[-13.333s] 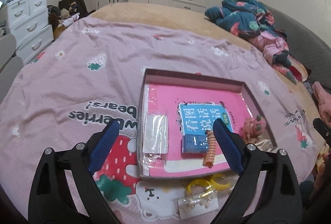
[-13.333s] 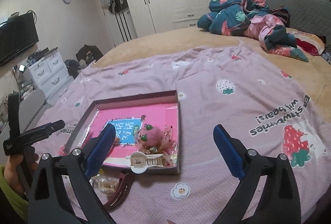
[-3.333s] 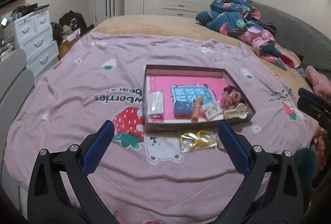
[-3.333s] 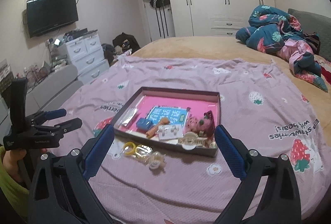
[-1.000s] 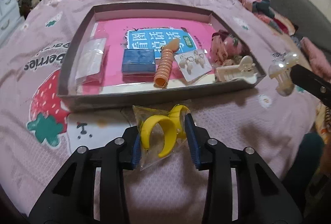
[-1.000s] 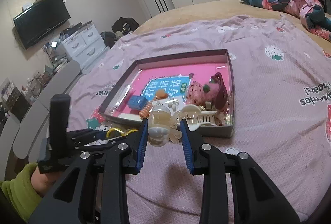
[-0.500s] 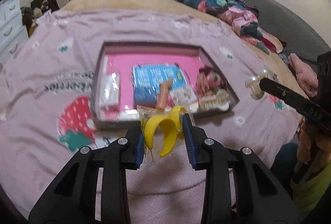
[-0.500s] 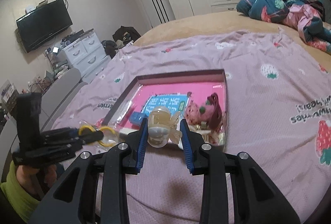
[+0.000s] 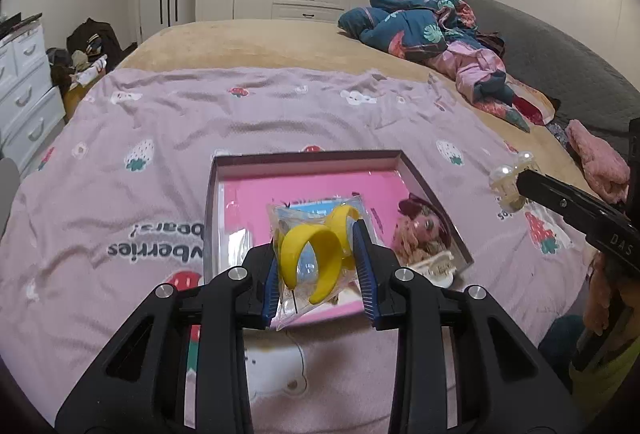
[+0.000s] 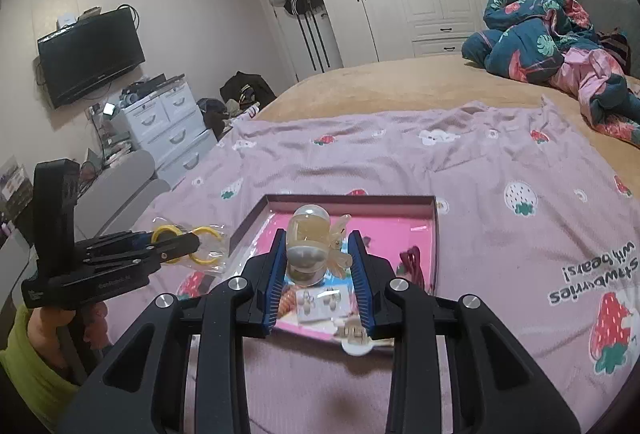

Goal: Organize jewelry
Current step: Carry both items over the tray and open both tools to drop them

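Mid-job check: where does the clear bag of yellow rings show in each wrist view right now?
Left wrist view: the bag of yellow rings sits low centre, clamped between the left tongs.
Right wrist view: the same bag appears at mid-left, at the tips of the left tongs.
Shared landmark: the pink-lined box on the bed.

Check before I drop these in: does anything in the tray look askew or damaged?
Nothing looks damaged. The cream hair claw clip lies against the near right corner of the shallow pink-lined cardboard tray, and may poke over its rim; the view cannot settle that.
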Demonstrator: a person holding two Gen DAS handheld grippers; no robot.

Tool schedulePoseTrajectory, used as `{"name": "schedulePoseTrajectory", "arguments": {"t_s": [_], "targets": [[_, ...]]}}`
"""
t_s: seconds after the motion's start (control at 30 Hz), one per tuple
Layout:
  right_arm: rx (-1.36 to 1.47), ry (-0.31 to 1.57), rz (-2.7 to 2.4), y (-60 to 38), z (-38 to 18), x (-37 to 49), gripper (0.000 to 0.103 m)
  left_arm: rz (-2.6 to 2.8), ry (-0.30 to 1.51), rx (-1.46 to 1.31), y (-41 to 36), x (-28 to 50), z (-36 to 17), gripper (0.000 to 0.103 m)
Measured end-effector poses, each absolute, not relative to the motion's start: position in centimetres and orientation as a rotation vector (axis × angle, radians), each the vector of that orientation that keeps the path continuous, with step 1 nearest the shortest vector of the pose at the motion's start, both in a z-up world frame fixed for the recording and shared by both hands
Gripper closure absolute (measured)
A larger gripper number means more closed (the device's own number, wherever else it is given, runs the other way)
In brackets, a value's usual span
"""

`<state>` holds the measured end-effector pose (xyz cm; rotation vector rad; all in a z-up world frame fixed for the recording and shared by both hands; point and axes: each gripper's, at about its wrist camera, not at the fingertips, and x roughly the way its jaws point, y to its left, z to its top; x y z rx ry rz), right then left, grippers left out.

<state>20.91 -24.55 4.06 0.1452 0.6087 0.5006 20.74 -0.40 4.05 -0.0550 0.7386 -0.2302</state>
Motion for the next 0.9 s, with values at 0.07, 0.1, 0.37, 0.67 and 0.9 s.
{"name": "schedulePoseTrajectory", "arguments": {"t_s": [0.07,0.1,0.37,0.67,0.9], "targets": [[0.145,0.604,0.497,-24.4,4.2,21.4,0.073,-0.224,0.735,-0.056,-0.2,21.3,4.0,0.079],[0.145,0.605,0.495,-24.3,4.2,21.7,0.073,-0.222,0.735,-0.058,-0.1,21.7,4.0,0.079],[0.134,0.659,0.488,-23.1,2.1,23.9,0.073,-0.203,0.765,-0.106,0.7,24.3,1.5,0.079],[0.053,0.795,0.492,-19.8,-3.8,25.0,0.073,-0.177,0.852,-0.144,1.6,27.0,-3.5,0.079],[-0.009,0.864,0.513,-17.0,-6.9,24.8,0.073,-0.162,0.885,-0.149,2.2,27.5,-4.9,0.078]]}}
